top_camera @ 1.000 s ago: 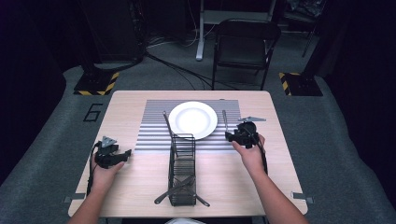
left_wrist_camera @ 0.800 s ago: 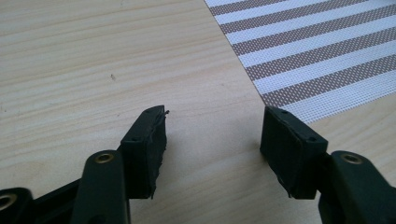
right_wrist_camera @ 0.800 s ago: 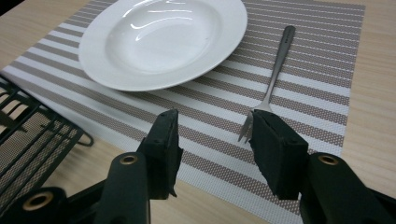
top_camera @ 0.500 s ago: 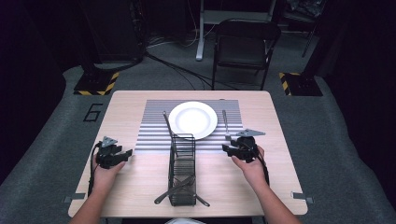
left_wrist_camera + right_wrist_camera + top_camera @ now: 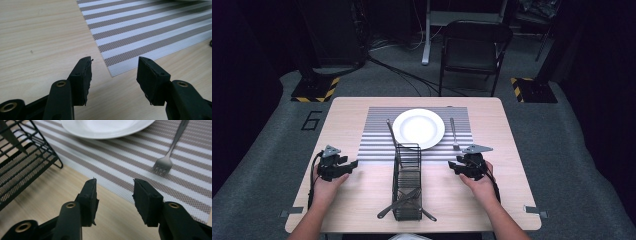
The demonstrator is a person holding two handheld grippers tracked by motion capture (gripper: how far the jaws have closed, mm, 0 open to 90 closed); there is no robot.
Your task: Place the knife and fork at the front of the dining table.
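Observation:
My left gripper (image 5: 350, 165) rests low over the bare wood at the table's left, pointing right toward the striped placemat (image 5: 377, 145). Its jaws have just been closing but stand apart, empty, over the placemat's corner (image 5: 113, 63). My right gripper (image 5: 455, 164) hovers right of the black wire caddy (image 5: 407, 180), open and empty (image 5: 114, 182), its jaws slightly narrowed. It points at the mat's near edge. A fork (image 5: 166, 162) lies just beyond it, right of the white plate (image 5: 418, 128), with its tines toward me.
A knife (image 5: 390, 134) lies left of the plate on the mat. The caddy holds several utensils (image 5: 404, 202) that stick out at its near end. A black chair (image 5: 474, 50) stands beyond the table's far edge. Bare wood (image 5: 37, 37) lies under the left gripper.
My right gripper has come down and toward me from beside the fork to the wood near the mat's edge. The left hand has stayed put.

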